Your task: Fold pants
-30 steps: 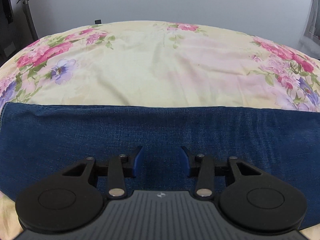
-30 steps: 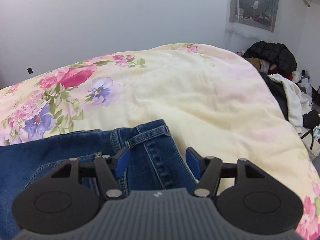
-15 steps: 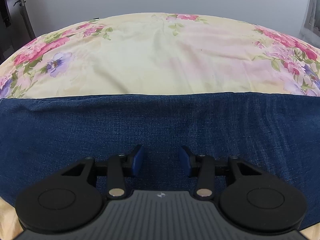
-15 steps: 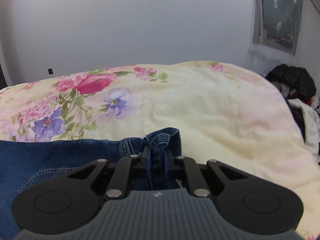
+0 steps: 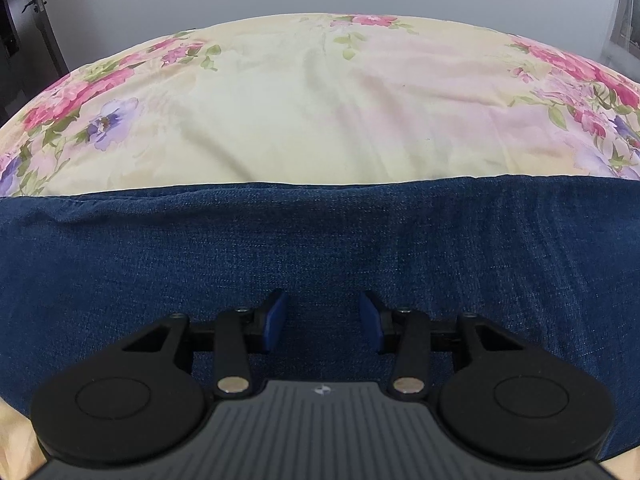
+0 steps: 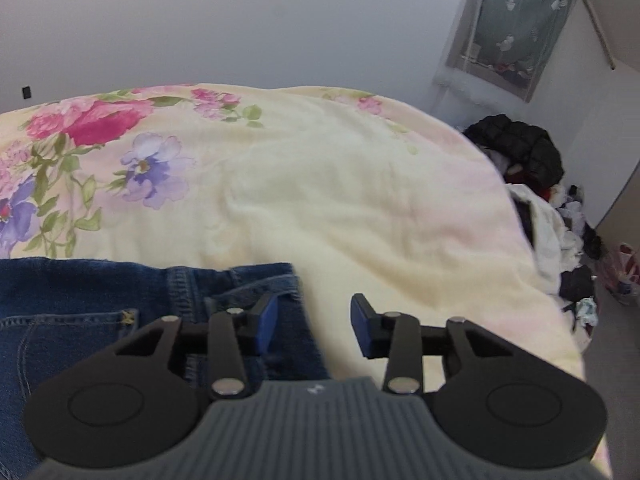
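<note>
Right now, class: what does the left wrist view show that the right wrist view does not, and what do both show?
Only the left wrist view shows a door handle and the left gripper, open over plain denim. Only the right wrist view shows the jeans' waistband, a clothes pile and the right gripper, its jaws just opened, gripping nothing. Both show the jeans on the floral bedspread.

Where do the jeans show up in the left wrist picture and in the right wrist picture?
Left wrist: jeans form a wide band across the lower middle, under the open claw.
Right wrist: jeans fill the lower left, waistband end by the claw.
Shared landmark: floral bedspread behind them.
</note>
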